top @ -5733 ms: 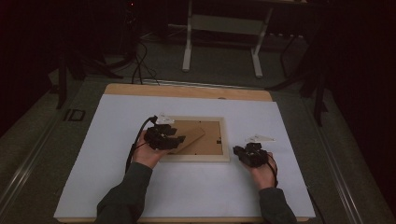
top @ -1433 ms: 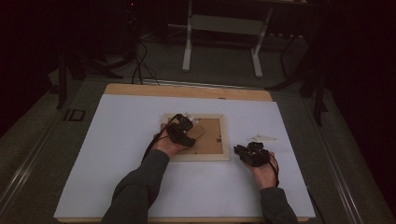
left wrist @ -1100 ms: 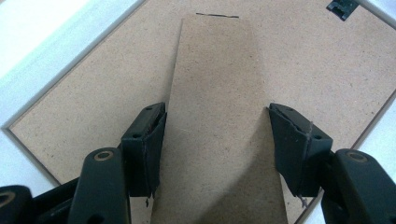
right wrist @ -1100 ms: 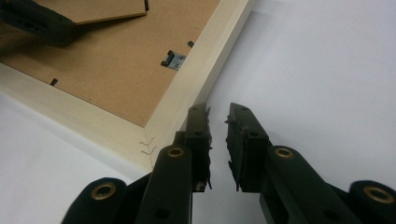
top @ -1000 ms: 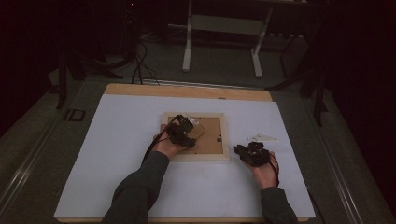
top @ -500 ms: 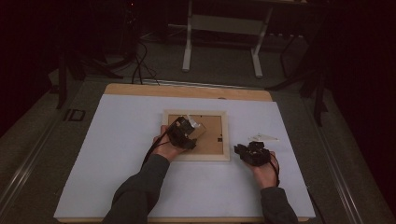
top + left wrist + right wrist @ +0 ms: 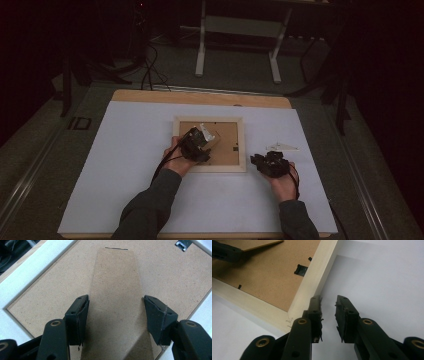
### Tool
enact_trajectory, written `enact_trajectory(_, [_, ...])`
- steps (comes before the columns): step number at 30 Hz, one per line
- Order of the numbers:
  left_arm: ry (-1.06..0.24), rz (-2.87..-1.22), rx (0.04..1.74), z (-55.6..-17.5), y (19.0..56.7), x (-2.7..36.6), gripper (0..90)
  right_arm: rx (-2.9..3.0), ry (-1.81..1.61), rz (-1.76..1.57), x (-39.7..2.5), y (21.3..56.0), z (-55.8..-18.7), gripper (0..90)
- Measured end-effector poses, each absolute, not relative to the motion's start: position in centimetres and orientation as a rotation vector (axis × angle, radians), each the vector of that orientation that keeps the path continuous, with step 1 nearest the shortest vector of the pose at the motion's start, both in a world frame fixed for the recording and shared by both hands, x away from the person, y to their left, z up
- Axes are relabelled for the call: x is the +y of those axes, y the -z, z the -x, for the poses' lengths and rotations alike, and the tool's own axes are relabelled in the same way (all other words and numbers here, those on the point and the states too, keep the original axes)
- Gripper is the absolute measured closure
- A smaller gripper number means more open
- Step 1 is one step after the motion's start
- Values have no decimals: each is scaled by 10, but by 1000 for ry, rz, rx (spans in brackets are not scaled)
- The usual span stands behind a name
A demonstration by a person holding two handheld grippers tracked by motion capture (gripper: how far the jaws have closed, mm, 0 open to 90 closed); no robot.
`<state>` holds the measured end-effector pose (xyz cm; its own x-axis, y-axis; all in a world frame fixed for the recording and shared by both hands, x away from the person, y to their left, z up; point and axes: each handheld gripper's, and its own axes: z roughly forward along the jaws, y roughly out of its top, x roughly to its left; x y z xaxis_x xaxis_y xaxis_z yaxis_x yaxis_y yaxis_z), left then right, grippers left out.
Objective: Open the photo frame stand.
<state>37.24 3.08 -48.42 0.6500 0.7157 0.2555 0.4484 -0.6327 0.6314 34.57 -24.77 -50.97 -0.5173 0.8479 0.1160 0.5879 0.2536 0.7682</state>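
Stand flap between left jaws, frame rim beside right jaws

Raised hardboard stand point(image 7: 117, 302) filling the gap of the left gripper point(image 7: 116, 315), backing board beyond. Pale frame point(image 7: 317, 277) touching the right gripper point(image 7: 328, 315) on one side; bare white table point(image 7: 382, 277) ahead and opposite.

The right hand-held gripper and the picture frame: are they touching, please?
Touching, apparently: in the right gripper view, the right hand-held gripper rests one jaw against the picture frame outer edge near its corner.

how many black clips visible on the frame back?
2 clear: one clip at the top right of the left gripper view, another clip by the frame's edge. Others may be hidden.
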Motion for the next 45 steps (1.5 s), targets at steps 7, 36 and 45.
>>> enact_trajectory(7, [-698, -2333, 901, -370, 484, 30, 406, 2204, -1145, -1319, -248, 507, -345, 738])
enact_trajectory(36, [-833, -2307, 843, -352, 482, 26, 406, 2216, -1181, -1268, -239, 472, -368, 694])
enact_trajectory(45, [-869, -2290, 840, -349, 483, 27, 406, 2241, -1218, -1286, -234, 470, -386, 685])
